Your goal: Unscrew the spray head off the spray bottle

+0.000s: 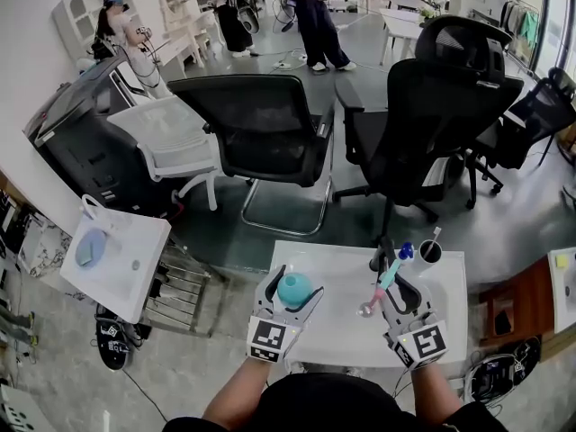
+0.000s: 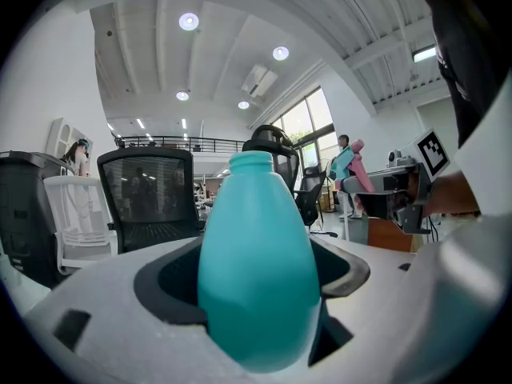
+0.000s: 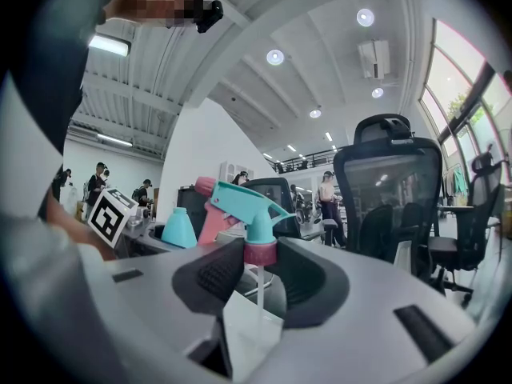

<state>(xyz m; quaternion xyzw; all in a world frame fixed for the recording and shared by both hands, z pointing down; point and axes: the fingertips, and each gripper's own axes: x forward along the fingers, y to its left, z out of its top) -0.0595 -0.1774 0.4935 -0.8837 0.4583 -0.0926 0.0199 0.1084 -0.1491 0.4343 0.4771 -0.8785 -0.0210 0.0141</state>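
A teal spray bottle (image 2: pixel 258 270) stands upright between the jaws of my left gripper (image 2: pixel 256 290), which is shut on its body; its threaded neck is bare. In the head view the bottle (image 1: pixel 294 290) and left gripper (image 1: pixel 288 302) sit over the white table's (image 1: pixel 337 336) left part. My right gripper (image 3: pixel 260 272) is shut on the pink collar of the teal-and-pink spray head (image 3: pixel 240 208), whose clear dip tube hangs down between the jaws. The spray head (image 1: pixel 387 277) is apart from the bottle, held to its right by the right gripper (image 1: pixel 392 288).
A black cup (image 1: pixel 430 252) with a white stick stands at the table's far right corner. Two black office chairs (image 1: pixel 261 133) (image 1: pixel 432 106) stand beyond the table. A small white side table (image 1: pixel 117 255) is at the left, a wooden one (image 1: pixel 517 309) at the right. People stand far back.
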